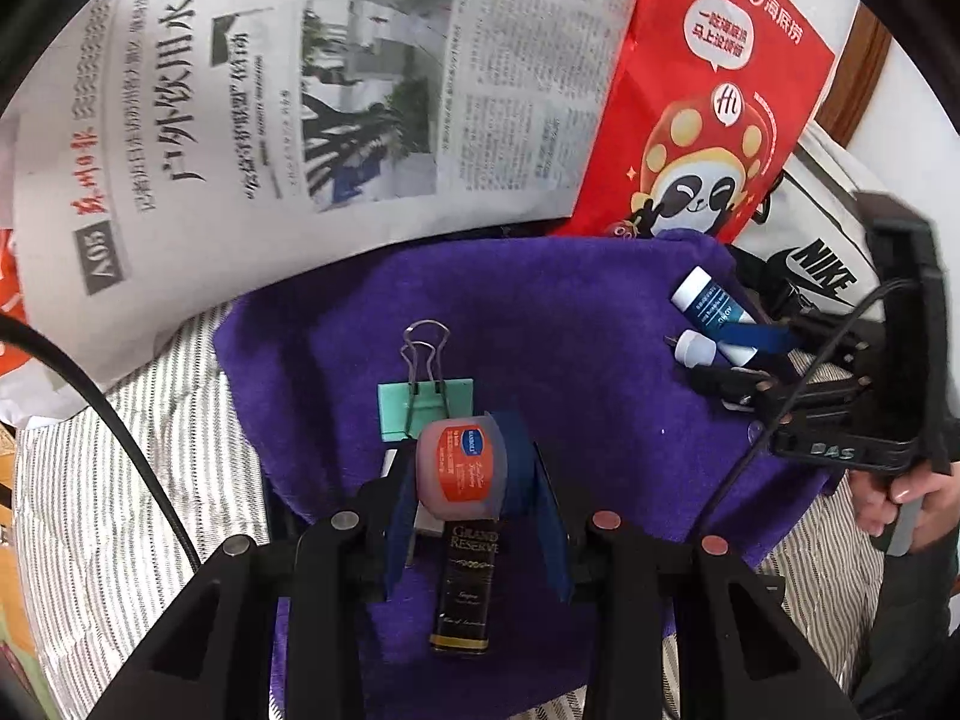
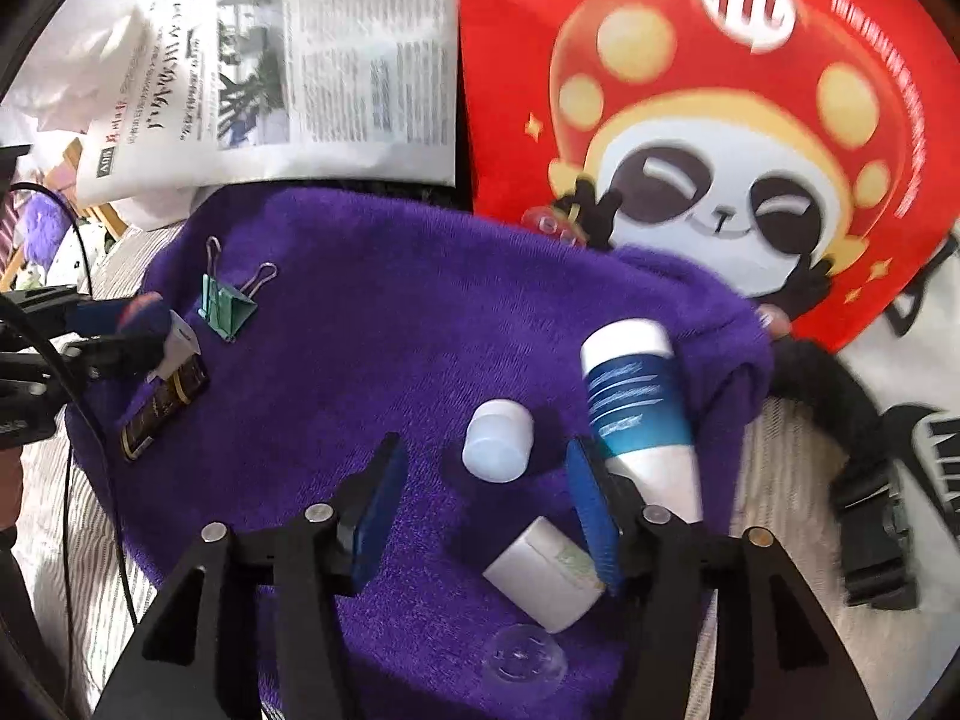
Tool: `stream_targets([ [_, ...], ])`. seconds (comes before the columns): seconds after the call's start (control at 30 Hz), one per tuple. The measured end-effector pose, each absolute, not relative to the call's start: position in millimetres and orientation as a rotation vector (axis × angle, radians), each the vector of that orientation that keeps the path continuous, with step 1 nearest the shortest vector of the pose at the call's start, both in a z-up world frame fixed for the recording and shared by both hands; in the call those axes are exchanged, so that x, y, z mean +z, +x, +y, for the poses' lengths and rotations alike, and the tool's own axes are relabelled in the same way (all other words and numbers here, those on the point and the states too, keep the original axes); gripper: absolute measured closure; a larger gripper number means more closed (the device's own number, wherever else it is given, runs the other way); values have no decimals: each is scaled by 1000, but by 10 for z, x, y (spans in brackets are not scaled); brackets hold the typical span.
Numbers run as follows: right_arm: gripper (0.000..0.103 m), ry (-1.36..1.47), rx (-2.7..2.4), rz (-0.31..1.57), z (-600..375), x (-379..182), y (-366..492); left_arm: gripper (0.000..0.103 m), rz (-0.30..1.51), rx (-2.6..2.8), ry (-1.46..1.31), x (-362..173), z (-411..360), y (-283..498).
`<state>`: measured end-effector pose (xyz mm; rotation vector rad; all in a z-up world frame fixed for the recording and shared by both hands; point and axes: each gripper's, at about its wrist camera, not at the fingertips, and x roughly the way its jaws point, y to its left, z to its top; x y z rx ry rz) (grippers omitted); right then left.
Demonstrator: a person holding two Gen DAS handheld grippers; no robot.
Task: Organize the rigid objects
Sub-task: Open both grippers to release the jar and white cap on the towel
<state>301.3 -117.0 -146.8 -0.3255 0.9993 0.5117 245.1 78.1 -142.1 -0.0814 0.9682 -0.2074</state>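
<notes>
Pretty bright, even daylight all over, soft shadows only. Heavy fisheye bending and black corners in both views. The red bag (image 2: 720, 120) looks smeared with motion blur (right view mostly), while the newspaper (image 1: 300, 90) stays fairly crisp.

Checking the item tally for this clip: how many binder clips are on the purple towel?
1: a green binder clip lies on the purple towel near its far left side, just beyond the left gripper. Others might be hidden under clutter.
</notes>
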Motion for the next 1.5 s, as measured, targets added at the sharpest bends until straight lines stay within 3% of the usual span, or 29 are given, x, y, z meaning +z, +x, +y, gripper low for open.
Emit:
stream_targets([
  [0.43, 43, -255, 425, 918, -1760, -932, 3101, 69, 980, -161, 63, -1574, 335, 2598],
  [1.07, 43, -203, 448, 882, -1963, -739, 3046, 67, 1023, -110, 108, -1703, 137, 2696],
  [1.23, 43, -182, 441, 872, -2020, -649, 3006, 56, 1046, -108, 123, -1715, 144, 2550],
  [1.5, 43, -219, 440, 854, -1893, -567, 2796, 56, 1012, -140, 114, -1372, 54, 2011],
])
